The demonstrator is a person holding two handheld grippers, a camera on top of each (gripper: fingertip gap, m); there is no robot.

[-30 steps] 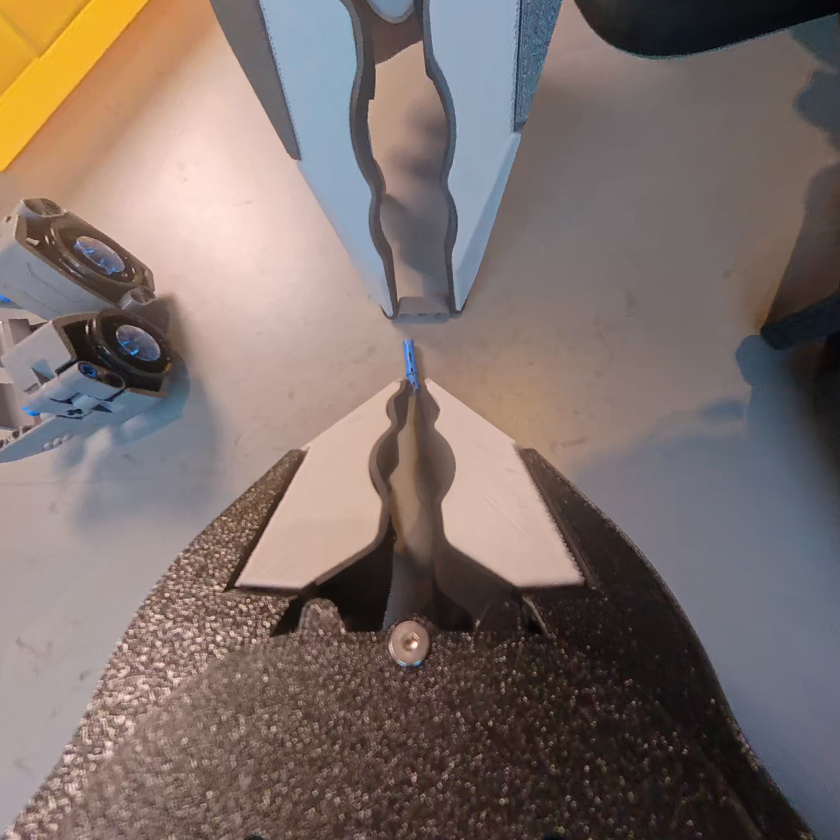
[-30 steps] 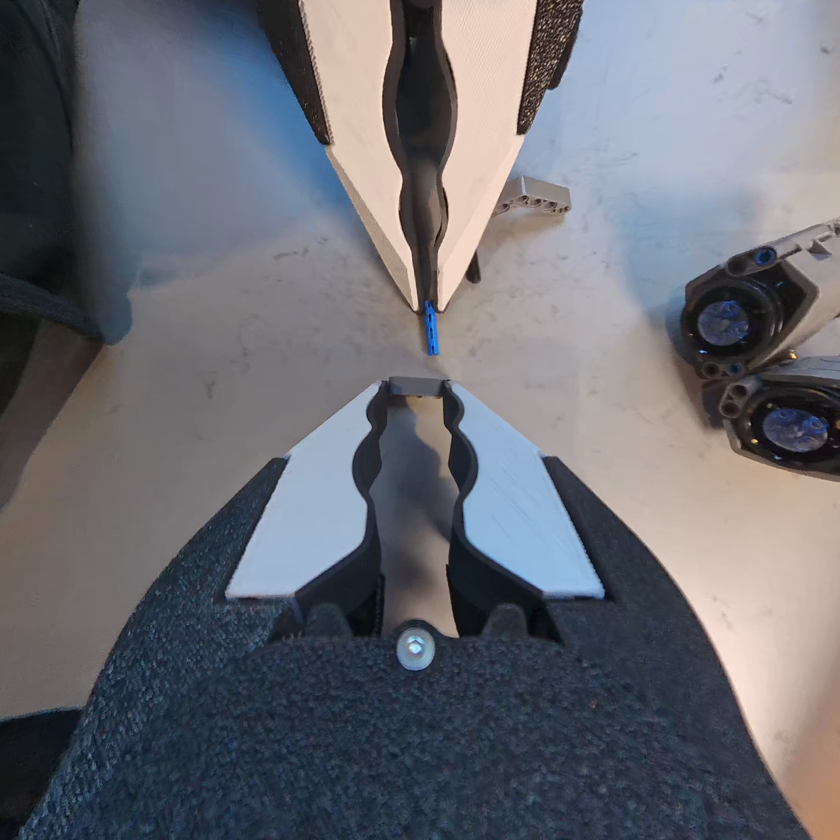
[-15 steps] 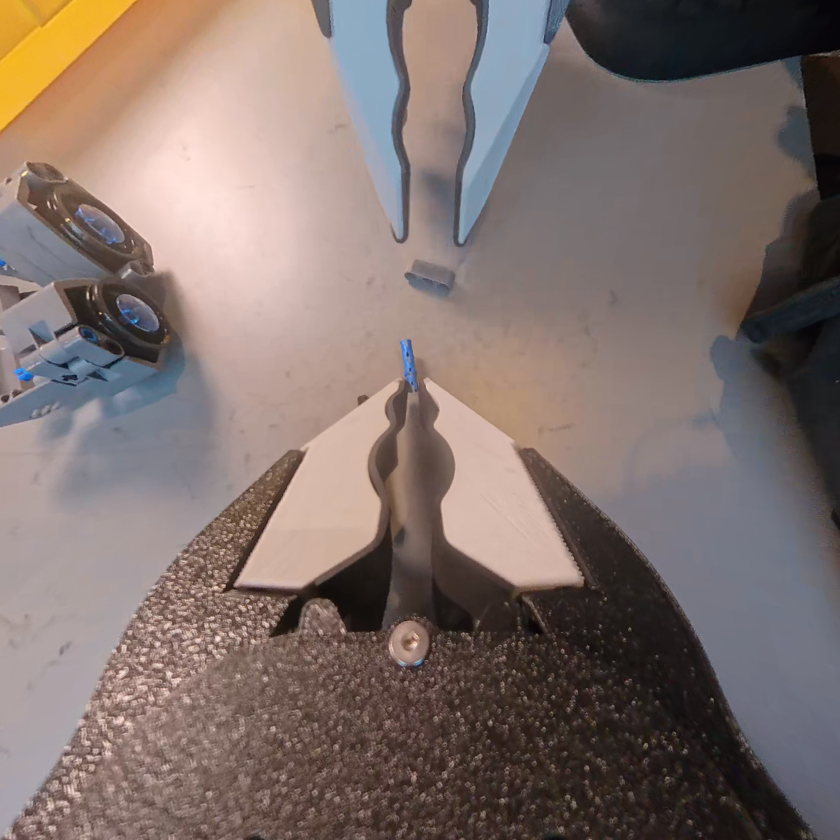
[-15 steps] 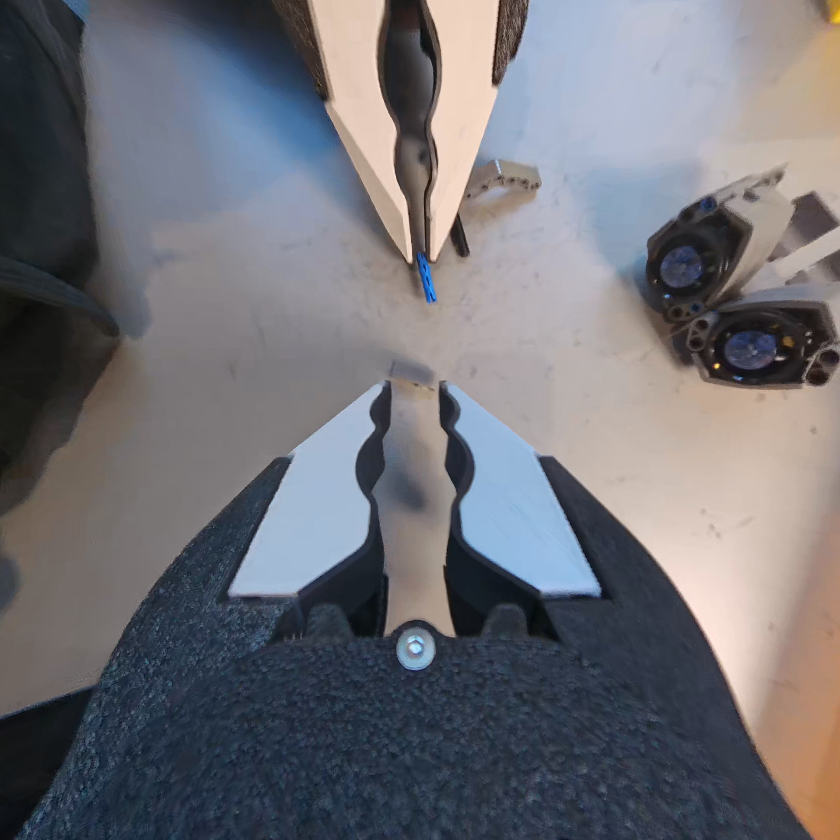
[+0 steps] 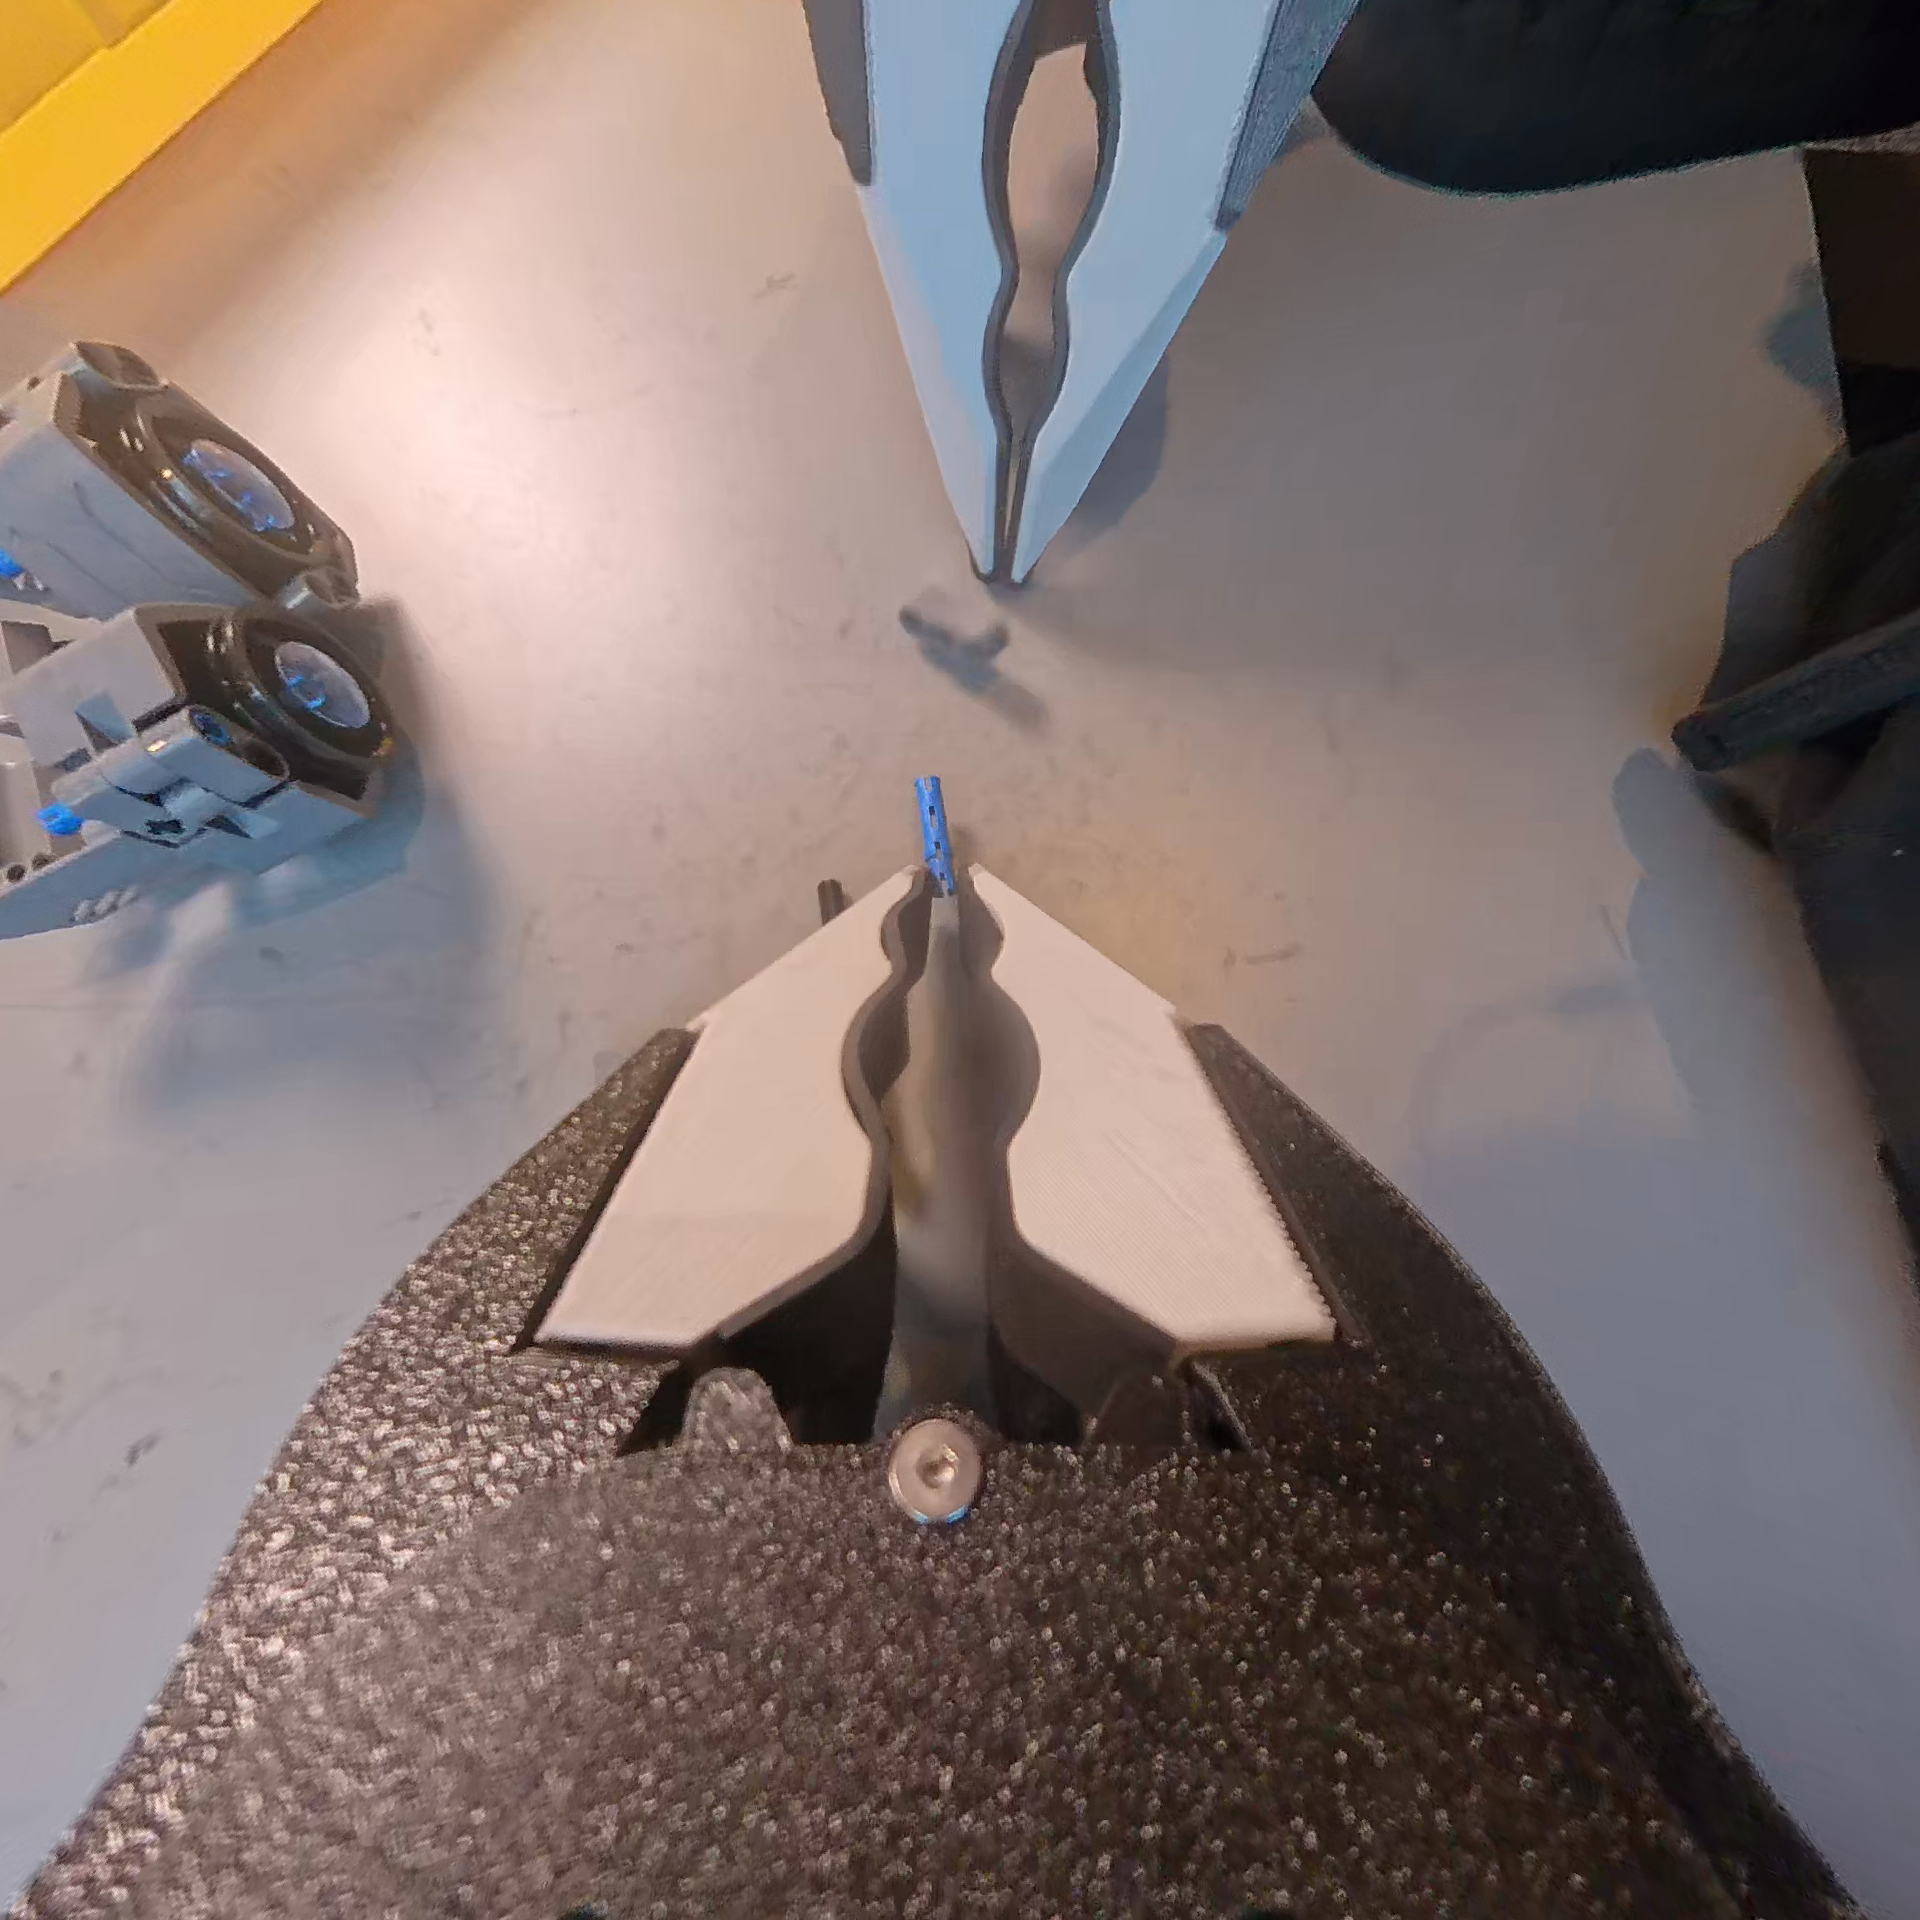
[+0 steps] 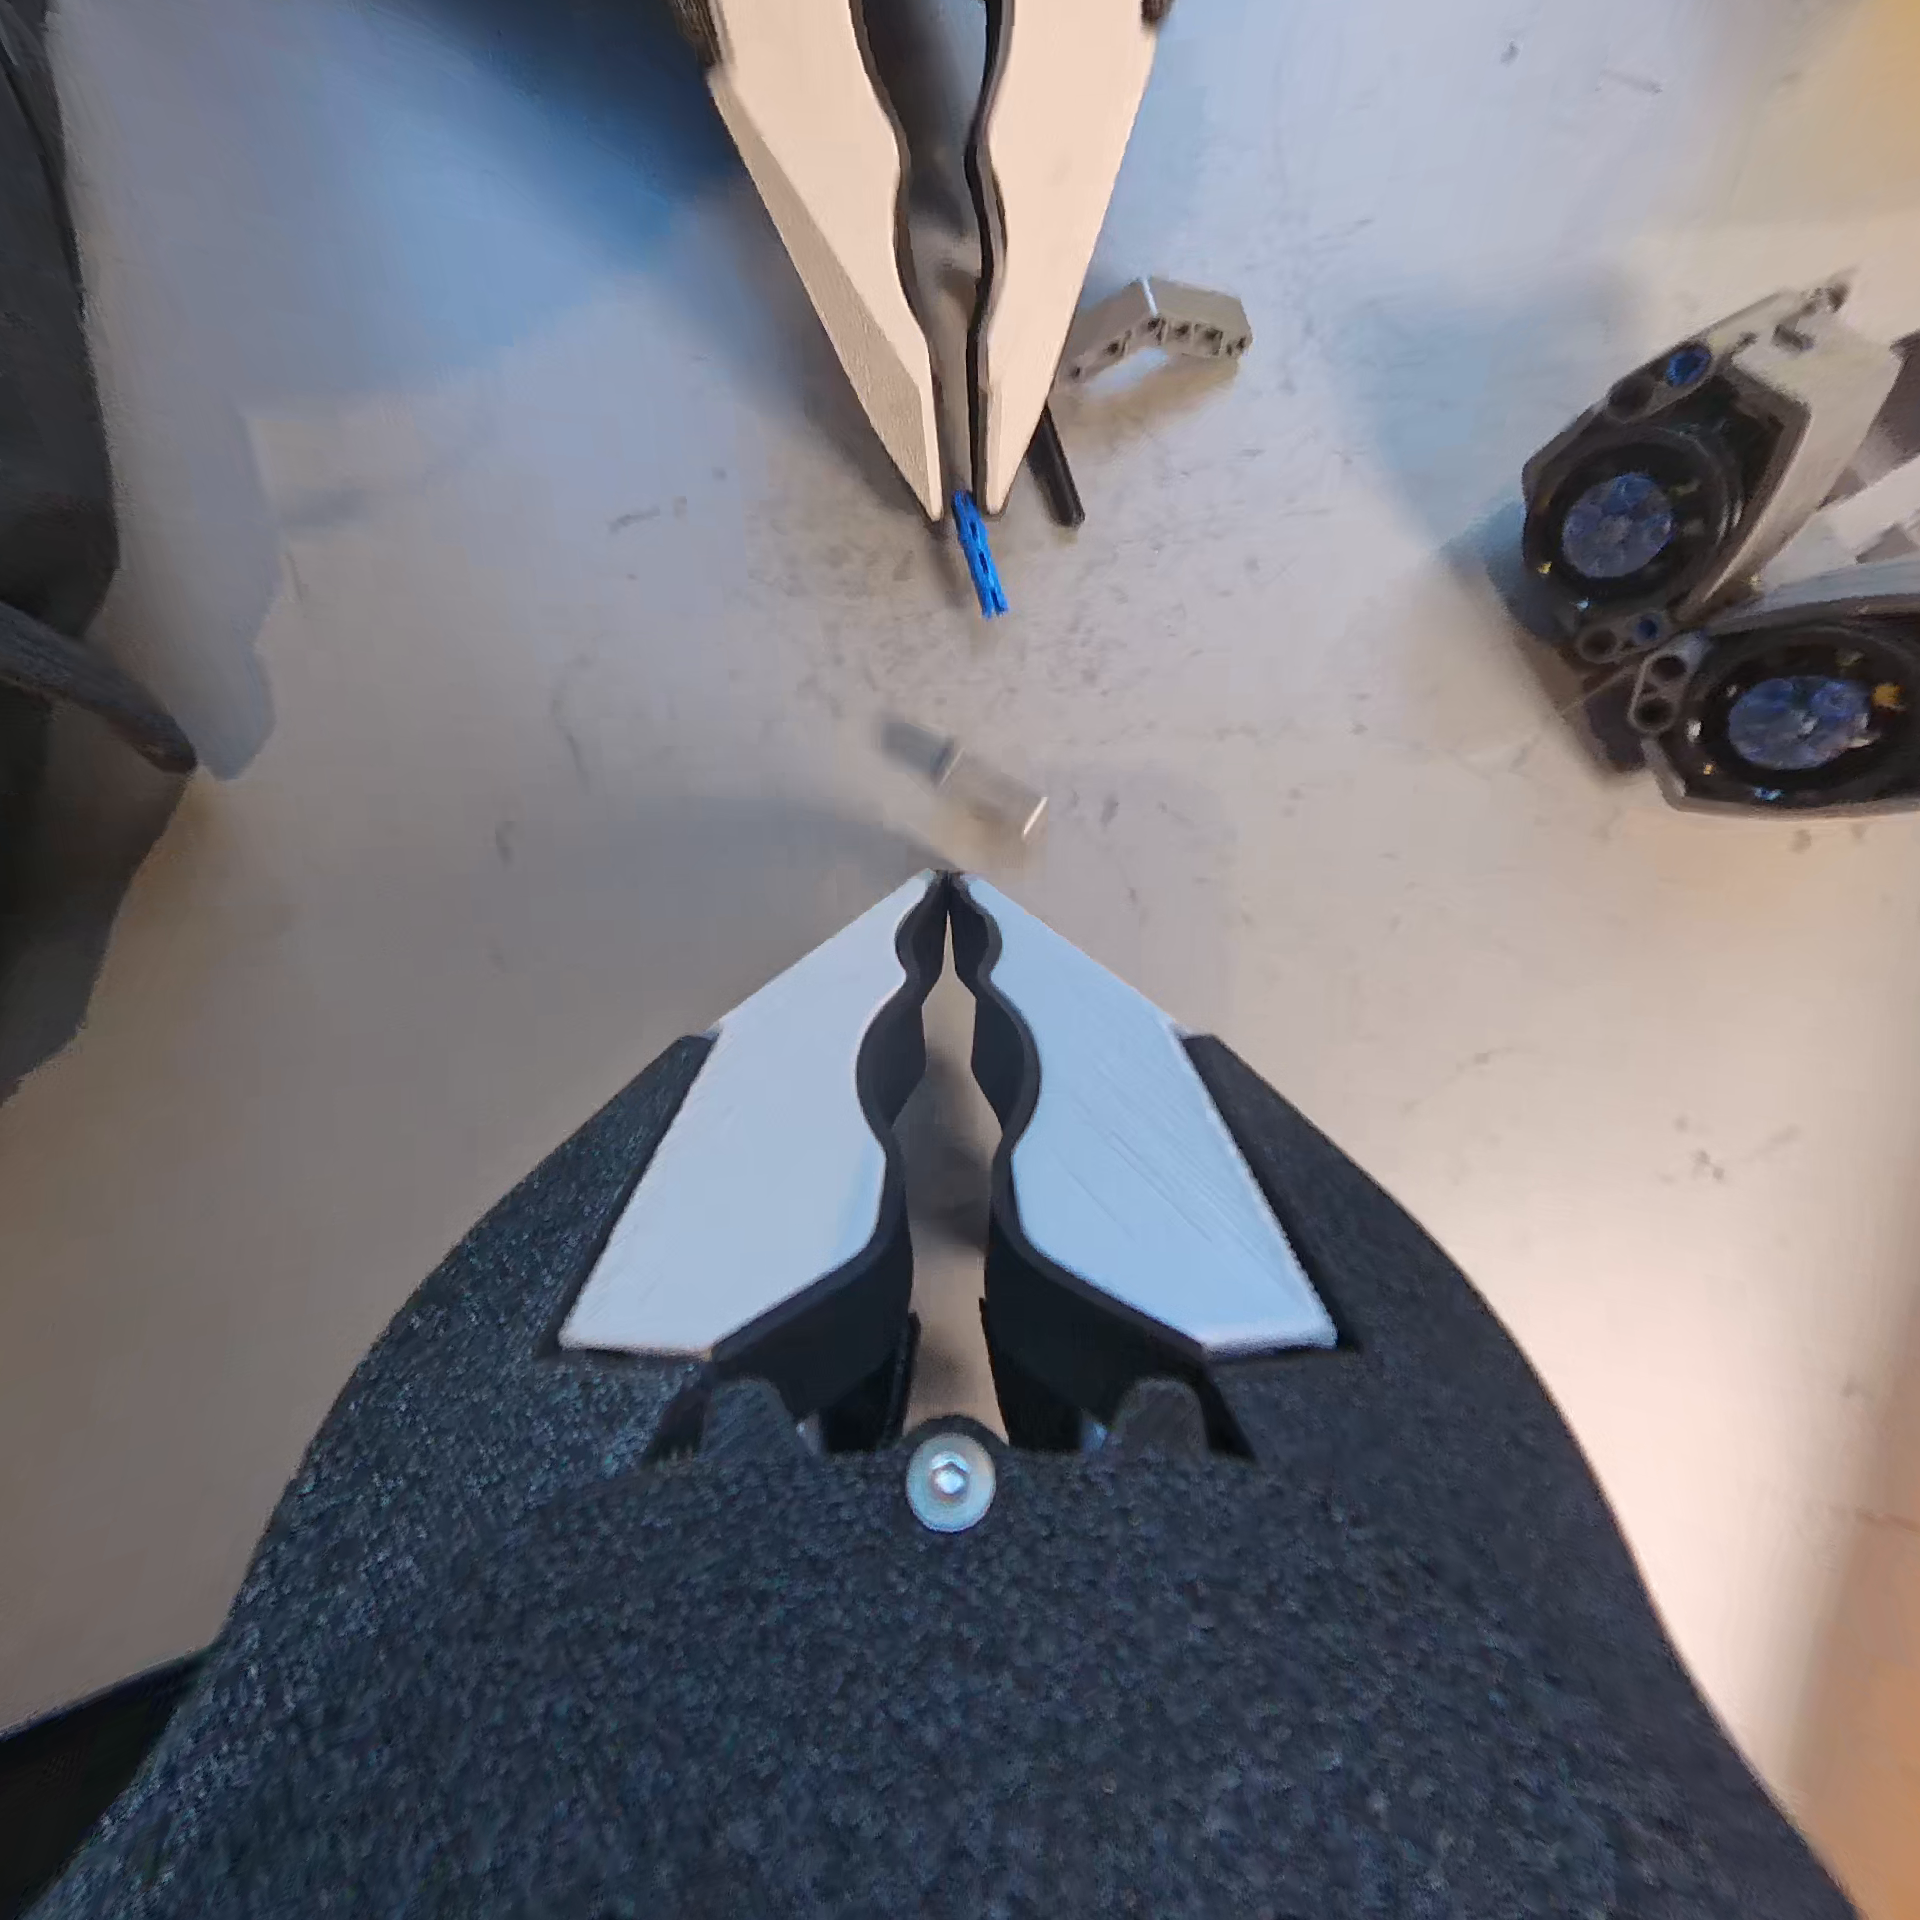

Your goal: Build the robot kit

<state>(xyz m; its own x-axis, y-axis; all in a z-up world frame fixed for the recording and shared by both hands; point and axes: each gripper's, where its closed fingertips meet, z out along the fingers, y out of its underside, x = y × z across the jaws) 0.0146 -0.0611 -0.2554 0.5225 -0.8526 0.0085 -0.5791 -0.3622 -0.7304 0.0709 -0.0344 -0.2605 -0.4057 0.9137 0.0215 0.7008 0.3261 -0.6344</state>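
My left gripper point(image 5: 940, 883) is shut on a small blue pin point(image 5: 932, 831), which sticks out forward from its fingertips. It also shows in the right wrist view point(image 6: 961, 504) with the blue pin point(image 6: 980, 561) in its tips. My right gripper point(image 6: 943, 878) is shut with its pads together and nothing between them. A small grey connector piece point(image 6: 966, 779) lies blurred on the table just beyond its tips. In the left wrist view the right gripper point(image 5: 1001, 571) points down at that grey piece point(image 5: 951, 639), between the two grippers.
Two grey and black motor blocks with blue centres point(image 5: 208, 644) point(image 6: 1714, 582) lie to one side. A grey bent beam point(image 6: 1158, 332) and a black axle point(image 6: 1060, 478) lie by the left gripper. A yellow bin point(image 5: 104, 104) is at the far corner. Dark fabric point(image 6: 62, 623) borders the table. Spacing between my two grippers at the tips: around 7 centimeters.
My right gripper let go of the grey piece, which now lies on the table, then drew back and its pads came together on air. My left gripper kept the blue pin.
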